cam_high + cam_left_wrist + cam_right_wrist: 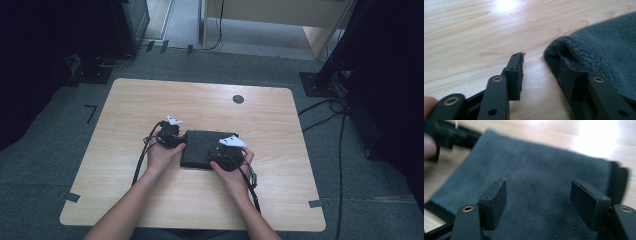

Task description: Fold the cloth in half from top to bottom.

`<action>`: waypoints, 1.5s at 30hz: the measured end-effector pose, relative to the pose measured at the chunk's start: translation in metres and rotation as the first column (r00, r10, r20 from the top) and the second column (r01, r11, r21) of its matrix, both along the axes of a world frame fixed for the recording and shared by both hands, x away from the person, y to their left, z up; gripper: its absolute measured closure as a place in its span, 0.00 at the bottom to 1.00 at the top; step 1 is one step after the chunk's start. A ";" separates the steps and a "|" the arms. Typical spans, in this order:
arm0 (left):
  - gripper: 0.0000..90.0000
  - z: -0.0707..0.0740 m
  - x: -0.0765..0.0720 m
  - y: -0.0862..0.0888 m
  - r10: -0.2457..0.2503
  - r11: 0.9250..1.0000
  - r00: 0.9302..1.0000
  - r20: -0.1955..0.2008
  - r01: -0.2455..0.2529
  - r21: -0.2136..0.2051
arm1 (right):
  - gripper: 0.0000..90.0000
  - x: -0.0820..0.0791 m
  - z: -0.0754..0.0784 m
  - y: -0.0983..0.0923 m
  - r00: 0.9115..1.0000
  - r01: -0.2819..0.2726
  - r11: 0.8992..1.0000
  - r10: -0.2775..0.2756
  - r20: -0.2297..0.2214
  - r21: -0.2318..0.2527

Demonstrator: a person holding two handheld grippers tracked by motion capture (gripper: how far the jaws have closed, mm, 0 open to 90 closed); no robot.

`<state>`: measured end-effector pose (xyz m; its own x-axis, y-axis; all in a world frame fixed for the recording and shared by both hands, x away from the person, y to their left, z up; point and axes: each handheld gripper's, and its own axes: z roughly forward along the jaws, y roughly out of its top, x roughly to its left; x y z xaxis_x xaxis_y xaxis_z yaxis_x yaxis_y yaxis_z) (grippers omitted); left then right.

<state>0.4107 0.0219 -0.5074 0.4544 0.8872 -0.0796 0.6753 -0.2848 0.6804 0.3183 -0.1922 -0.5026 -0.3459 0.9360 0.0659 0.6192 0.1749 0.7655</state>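
A dark grey fleecy cloth [205, 145] lies folded flat near the middle of the wooden table [150, 100]. My left gripper [180, 144] is at the cloth's left edge. In the left gripper view its jaws [544, 72] stand apart: one hovers over bare wood, while the other rests against the rounded corner of the cloth [604, 50]. My right gripper [217, 156] sits over the cloth's near right part. In the right gripper view the right gripper [539, 195] is open above the cloth [536, 165], with nothing pinched between its pads.
A round dark grommet [238, 99] is set in the table's far side. Black cables [330, 107] and stand bases lie on the grey floor to the right and far left. A cable [141, 160] trails from the left gripper across the table.
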 end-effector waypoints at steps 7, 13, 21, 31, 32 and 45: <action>0.63 -0.002 0.019 0.014 0.155 0.987 0.988 0.013 -0.155 -0.041 | 0.33 -0.013 -0.014 0.009 1.000 0.017 0.998 -0.016 0.007 -0.061; 0.67 0.003 0.006 0.015 0.008 0.997 1.000 0.023 -0.006 -0.074 | 0.32 -0.013 -0.014 0.004 1.000 0.001 1.000 -0.001 0.000 -0.031; 0.58 -0.001 0.008 0.005 -0.132 0.991 0.991 -0.004 0.132 -0.027 | 0.32 -0.015 -0.014 0.003 1.000 0.003 1.000 -0.003 0.000 -0.025; 0.48 -0.001 0.023 -0.006 0.010 1.000 1.000 0.003 -0.010 -0.001 | 0.33 -0.017 -0.015 0.004 1.000 0.003 0.999 -0.003 0.007 -0.044; 0.55 0.000 0.023 -0.004 0.100 0.994 0.995 0.017 -0.100 0.039 | 0.33 -0.018 -0.015 0.004 1.000 0.006 0.999 -0.005 0.006 -0.045; 0.52 0.016 -0.020 -0.024 0.014 0.997 1.000 0.021 -0.012 -0.073 | 0.52 0.004 0.020 -0.034 0.972 0.201 0.980 -0.200 0.121 0.007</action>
